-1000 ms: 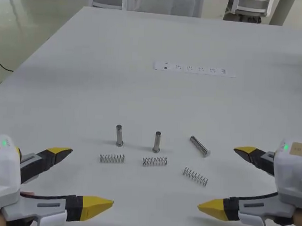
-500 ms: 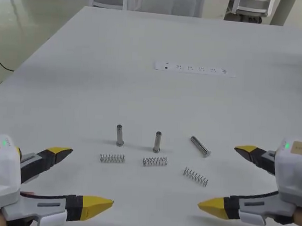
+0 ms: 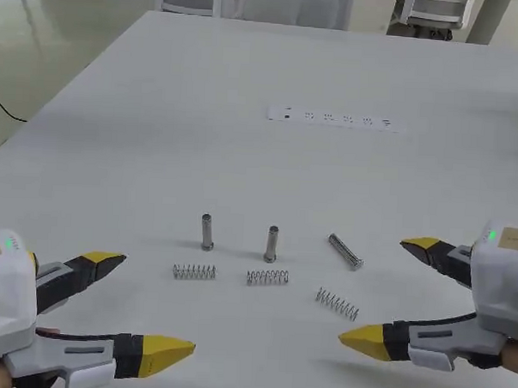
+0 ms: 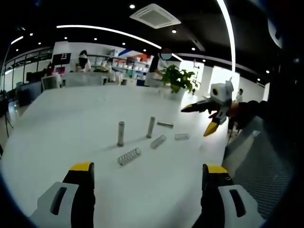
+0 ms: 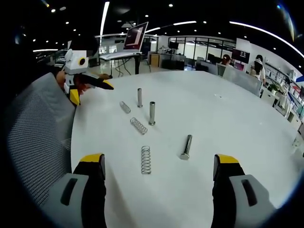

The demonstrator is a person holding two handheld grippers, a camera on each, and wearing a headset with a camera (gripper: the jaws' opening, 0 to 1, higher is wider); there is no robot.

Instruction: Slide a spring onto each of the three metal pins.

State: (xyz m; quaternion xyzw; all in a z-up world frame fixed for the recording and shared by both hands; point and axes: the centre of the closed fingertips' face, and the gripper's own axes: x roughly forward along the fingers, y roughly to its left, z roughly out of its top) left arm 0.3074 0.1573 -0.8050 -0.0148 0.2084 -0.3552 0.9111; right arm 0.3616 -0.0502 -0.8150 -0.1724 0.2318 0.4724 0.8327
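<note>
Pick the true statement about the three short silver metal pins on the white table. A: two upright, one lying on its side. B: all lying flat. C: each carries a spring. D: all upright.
A: the left pin and middle pin stand on end; the right pin lies on its side.

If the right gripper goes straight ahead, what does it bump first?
Probably the nearest spring, lying just ahead of the right gripper; the tipped-over pin lies close beside, so I'm not certain.
</note>
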